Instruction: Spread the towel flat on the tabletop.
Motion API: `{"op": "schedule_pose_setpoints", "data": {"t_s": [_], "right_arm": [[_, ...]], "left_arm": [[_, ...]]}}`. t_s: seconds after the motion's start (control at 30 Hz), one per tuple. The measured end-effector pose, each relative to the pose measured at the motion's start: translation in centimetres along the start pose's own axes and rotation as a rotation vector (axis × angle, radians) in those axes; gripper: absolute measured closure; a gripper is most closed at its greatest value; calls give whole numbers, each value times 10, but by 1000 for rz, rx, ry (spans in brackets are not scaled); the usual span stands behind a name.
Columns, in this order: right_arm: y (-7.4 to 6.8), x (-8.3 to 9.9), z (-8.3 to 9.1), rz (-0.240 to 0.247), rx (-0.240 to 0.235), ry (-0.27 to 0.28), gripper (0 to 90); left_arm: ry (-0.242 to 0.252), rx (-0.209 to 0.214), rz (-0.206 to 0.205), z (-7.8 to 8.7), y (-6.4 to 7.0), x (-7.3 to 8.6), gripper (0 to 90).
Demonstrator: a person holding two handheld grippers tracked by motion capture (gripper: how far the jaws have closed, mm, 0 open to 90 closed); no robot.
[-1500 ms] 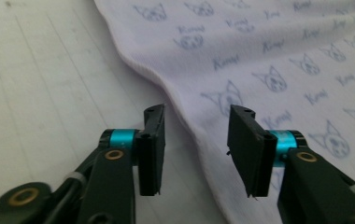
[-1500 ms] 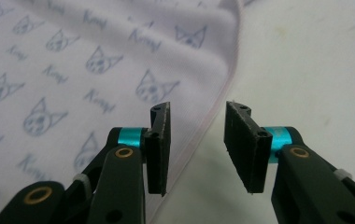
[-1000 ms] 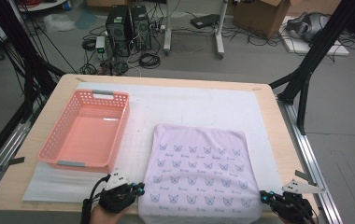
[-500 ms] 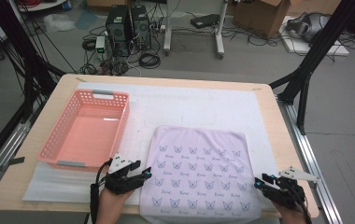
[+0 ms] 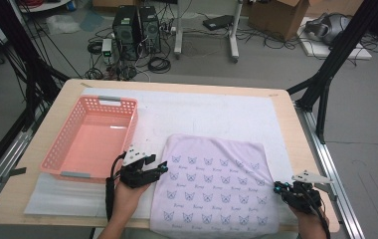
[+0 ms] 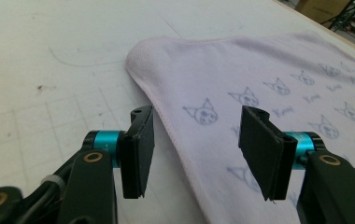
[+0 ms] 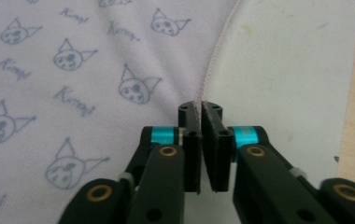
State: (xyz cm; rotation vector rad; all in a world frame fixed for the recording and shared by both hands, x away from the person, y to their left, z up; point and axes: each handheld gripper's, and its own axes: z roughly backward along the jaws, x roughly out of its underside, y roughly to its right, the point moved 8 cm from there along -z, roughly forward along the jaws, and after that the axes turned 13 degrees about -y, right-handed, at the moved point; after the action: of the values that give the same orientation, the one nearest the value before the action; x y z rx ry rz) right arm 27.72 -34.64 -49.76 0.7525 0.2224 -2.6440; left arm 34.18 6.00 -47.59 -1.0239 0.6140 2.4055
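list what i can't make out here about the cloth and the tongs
- Cloth: its near edge hangs past the table edge in the high view, so that hem is hidden.
- Right tongs: jaws pressed together at the cloth's hem in the right gripper view; how much fabric sits between them is hidden by the jaws.
- Small words printed beside the cat faces: too blurred to read.
- Left tongs: plainly open, straddling the cloth's edge.

— Where does the left gripper (image 5: 163,167) sit, and how are its jaws?

— Held low over the table at the near left, hand (image 5: 127,191) behind it, forearm coming in from below. Jaws wide apart, nothing between them.

— And the right gripper (image 5: 278,187)?

— At the near right, jaws pressed together, pinching a hem.
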Motion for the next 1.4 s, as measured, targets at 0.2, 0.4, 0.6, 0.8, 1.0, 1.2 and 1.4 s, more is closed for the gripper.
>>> {"op": "schedule_pose_setpoints", "data": {"t_s": [0.2,0.4,0.6,0.8,1.0,1.2,1.4], "right_arm": [[2,-16,0,5,-38,52,667],[-6,-21,-8,50,-47,41,647],[-11,-22,-10,69,-55,36,637],[-10,-25,-9,75,-57,49,628],[3,-38,-16,45,-39,48,584],[19,-66,-32,20,-1,68,564],[31,-91,-50,-11,15,41,563]], "left_arm": [[-31,-23,-28,-23,-7,-21,486],[-64,-53,-7,-44,-24,-29,547],[-91,-95,-7,-58,-39,-46,610],[-151,-105,-11,-75,-45,-49,634],[-174,-158,-76,-79,-41,-47,646],[-175,-240,-60,-75,-49,-48,861],[-159,-226,-16,-70,-58,-47,706]]}}
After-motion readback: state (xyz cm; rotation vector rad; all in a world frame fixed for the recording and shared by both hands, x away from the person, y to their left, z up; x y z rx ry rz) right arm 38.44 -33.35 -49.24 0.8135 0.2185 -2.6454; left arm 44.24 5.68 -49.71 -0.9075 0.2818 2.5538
